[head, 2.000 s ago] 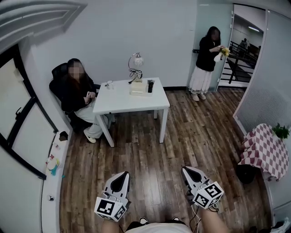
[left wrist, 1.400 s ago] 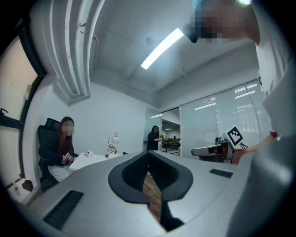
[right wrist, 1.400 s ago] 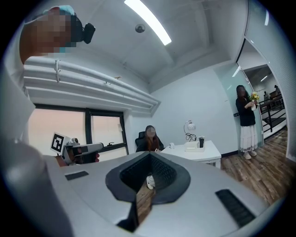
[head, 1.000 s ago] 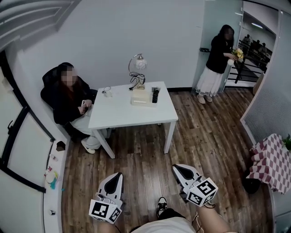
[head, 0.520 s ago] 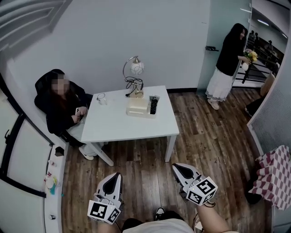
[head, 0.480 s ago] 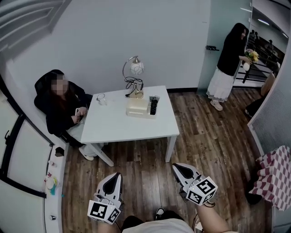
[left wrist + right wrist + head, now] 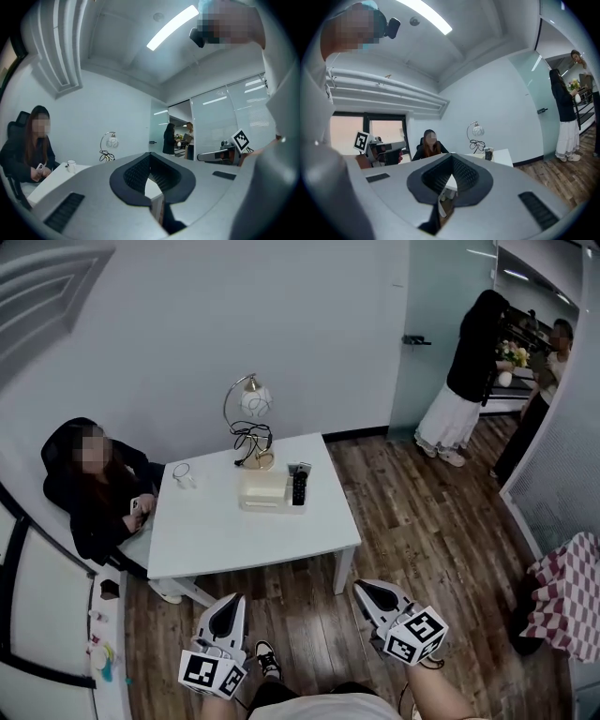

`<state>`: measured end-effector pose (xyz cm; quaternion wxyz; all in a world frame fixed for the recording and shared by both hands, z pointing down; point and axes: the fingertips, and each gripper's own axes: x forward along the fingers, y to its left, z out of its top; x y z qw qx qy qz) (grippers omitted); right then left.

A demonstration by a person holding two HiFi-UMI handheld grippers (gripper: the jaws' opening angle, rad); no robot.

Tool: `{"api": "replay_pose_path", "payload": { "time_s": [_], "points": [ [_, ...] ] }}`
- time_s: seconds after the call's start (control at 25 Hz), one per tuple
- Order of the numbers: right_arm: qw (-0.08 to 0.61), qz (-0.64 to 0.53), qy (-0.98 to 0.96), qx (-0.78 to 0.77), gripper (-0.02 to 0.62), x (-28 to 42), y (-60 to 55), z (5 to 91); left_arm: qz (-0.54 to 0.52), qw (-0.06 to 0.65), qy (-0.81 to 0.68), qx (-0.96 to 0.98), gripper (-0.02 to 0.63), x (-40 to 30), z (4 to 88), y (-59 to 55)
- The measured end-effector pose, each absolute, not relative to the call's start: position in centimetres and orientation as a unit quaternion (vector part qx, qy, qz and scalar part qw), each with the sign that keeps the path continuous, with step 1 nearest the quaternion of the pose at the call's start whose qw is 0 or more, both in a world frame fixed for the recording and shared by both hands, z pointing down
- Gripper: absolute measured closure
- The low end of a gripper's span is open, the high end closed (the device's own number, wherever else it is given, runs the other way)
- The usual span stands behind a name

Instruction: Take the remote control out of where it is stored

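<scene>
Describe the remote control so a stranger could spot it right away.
Find the white table in the room's middle. Near its lamp sits a cream box; the remote control is the only slim black thing, beside that box.

No word, brand name or number can be read anywhere in the room. The only printed signs are black-and-white square markers (image 7: pixel 208 671) on the cubes of the left gripper (image 7: pixel 232 599) and right gripper (image 7: pixel 361 586). They show coded patterns, not lettering.
</scene>
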<state>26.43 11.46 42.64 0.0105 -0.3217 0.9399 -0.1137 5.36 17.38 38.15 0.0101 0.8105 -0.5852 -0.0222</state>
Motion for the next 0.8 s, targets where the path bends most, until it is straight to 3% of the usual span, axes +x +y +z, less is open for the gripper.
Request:
{"api": "replay_pose_path", "payload": {
  "time_s": [0.8],
  "points": [
    [-0.002, -0.104, 0.889, -0.446, 0.588, 11.3, -5.1, 40.2, -0.013, 0.021, -0.480, 0.877, 0.600, -10.5, 37.8, -3.3]
  ]
}}
